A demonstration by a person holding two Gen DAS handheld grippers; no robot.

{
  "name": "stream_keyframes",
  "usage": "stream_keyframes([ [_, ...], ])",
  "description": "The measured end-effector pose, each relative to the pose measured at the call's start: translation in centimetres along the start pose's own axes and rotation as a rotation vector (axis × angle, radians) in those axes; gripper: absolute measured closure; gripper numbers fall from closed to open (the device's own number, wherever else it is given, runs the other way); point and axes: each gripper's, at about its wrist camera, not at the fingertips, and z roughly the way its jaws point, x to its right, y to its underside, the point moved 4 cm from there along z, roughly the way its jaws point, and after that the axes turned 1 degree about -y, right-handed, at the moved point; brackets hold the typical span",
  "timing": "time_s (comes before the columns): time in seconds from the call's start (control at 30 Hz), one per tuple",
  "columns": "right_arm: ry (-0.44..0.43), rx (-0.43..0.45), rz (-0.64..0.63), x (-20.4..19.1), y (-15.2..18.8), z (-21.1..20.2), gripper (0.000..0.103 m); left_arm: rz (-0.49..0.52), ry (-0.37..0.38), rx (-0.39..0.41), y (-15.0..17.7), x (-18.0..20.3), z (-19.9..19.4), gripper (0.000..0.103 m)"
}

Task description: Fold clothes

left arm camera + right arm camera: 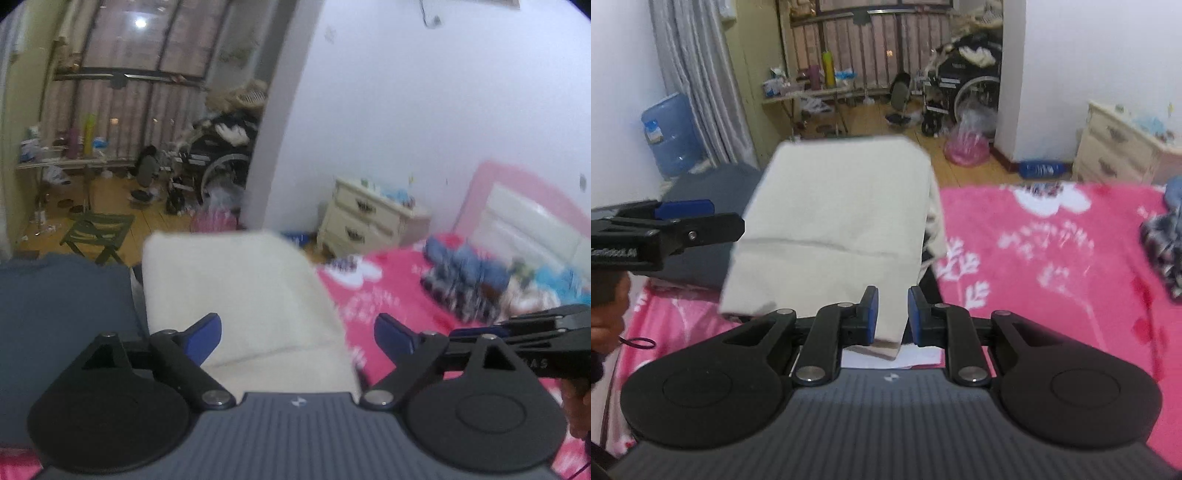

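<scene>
We're mid-carry w/ the folded cream cloth garment [834, 218] hanging over the pink floral bedspread [1052, 251], right gripper [891, 314] nearly closed on its edge, left gripper [297, 336] wide open & empty; next: lay it down flat.

The right gripper [892, 314], jaws nearly closed, pinches the near corner of a folded cream garment [834, 218] above the pink floral bedspread [1052, 251], beside a grey garment [713, 192] at the bed's far-left edge.
</scene>
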Motion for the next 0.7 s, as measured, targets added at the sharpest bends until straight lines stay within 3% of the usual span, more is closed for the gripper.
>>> stream_keyframes([
  [0.17,-0.019,0.096,0.065,0.6,-5.9,-6.0,0.084,-0.048,0.017,0.066,-4.3,1.4,-3.2,0.001],
  [0.27,-0.037,0.174,0.092,0.0,-9.2,-9.1,0.069,-0.063,0.004,0.076,-6.1,2.2,-4.8,0.000],
  [0.3,-0.034,0.197,0.093,-0.4,-9.6,-9.7,0.058,-0.065,-0.003,0.065,-6.4,2.4,-5.0,0.000],
  [0.33,-0.032,0.212,0.094,-0.7,-9.6,-10.1,0.049,-0.065,-0.010,0.051,-6.5,2.6,-5.2,0.000],
  [0.4,-0.038,0.209,0.102,-1.5,-8.5,-9.9,0.045,-0.063,-0.026,0.026,-6.3,2.9,-5.4,0.000],
  [0.47,-0.016,0.161,0.058,-2.4,-6.6,-8.6,0.042,-0.041,-0.053,0.005,-5.8,3.1,-5.4,0.000],
  [0.6,0.040,0.075,-0.015,-3.8,-3.3,-6.4,0.031,0.034,-0.184,-0.020,-4.3,3.6,-4.8,0.000],
  [0.7,0.038,0.055,0.019,-3.4,-1.7,-5.3,0.020,0.072,-0.202,-0.053,-3.3,3.9,-3.6,0.000],
])
